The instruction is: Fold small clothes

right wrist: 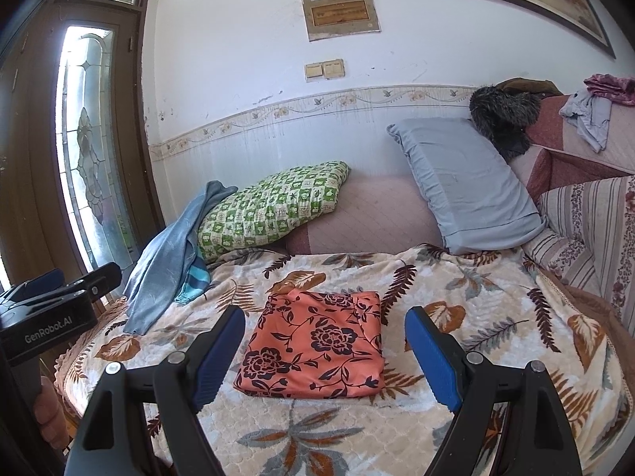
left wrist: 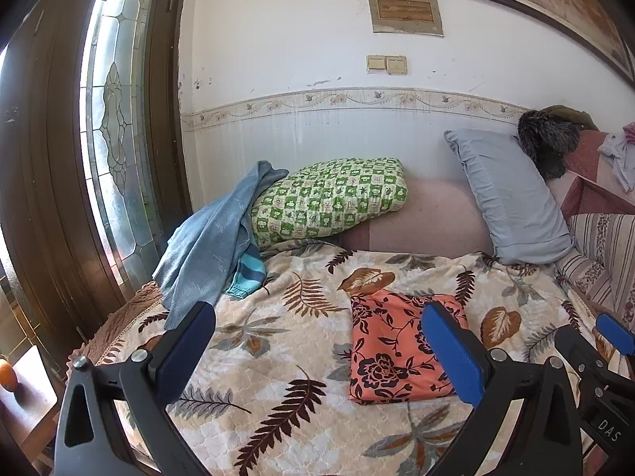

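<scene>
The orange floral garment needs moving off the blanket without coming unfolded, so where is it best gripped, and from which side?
Probably the near edge of the orange floral garment, approached low from the front by the right gripper, whose open jaws already straddle it. It lies flat as a folded rectangle on the leaf-print blanket; pinching that thick edge should catch all layers.

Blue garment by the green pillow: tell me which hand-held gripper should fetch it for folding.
Left. The blue garment lies on the left of the bed, nearer the left hand-held gripper; the right hand-held gripper faces the folded orange cloth. Both are open.
</scene>
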